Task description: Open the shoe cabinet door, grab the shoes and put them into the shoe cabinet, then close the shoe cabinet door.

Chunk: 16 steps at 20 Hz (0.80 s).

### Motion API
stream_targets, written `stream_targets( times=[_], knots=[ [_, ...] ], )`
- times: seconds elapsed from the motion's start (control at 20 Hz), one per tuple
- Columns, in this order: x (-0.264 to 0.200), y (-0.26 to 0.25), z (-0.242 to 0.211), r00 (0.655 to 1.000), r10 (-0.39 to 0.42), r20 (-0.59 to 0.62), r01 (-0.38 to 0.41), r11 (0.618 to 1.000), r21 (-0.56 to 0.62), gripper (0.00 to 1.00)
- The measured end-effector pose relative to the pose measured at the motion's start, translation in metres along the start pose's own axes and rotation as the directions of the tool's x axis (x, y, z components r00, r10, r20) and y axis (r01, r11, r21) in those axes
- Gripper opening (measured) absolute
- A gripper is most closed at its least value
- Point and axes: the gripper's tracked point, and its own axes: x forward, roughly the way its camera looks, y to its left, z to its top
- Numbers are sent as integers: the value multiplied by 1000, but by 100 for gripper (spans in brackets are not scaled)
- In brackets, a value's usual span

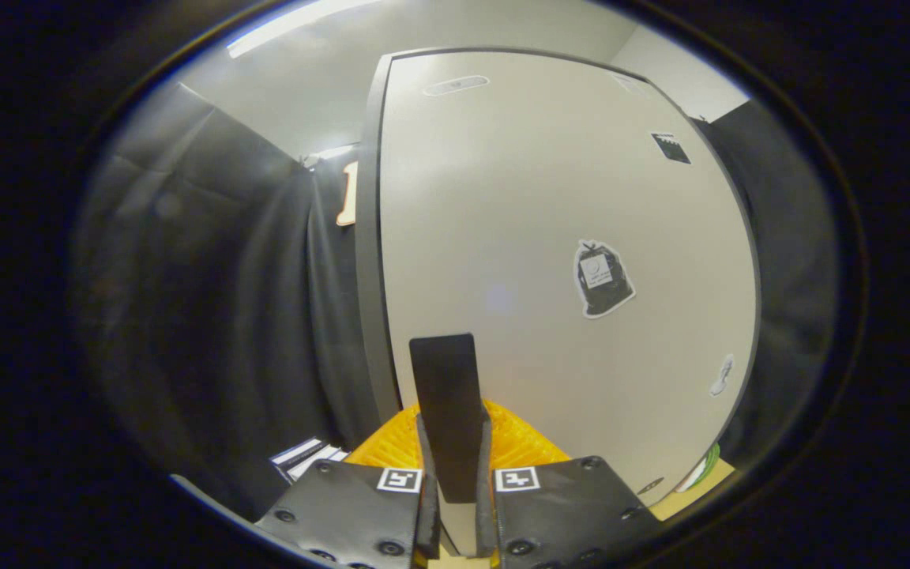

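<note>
We see the tool pointing straight at the shoe cabinet door, its two fingers closed to a narrow slot, both pressing the flat dark handle that stands upright between them. The handle's long axis runs vertically up the pale door. A sticker sits beyond, to the right.

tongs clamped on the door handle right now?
Yes: the tongs are closed on the dark upright handle, both fingers pressing its sides, against the pale cabinet door.
</note>
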Motion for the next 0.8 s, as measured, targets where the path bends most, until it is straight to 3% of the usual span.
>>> stream_targets(
  times=[0.25, 0.8],
  knots=[
    [-6, 0, 2, 1000, 4, 8, -4, 1000, 22, 10],
    [-34, -5, 4, 999, 37, -4, -37, 999, 38, 10]
  ],
)
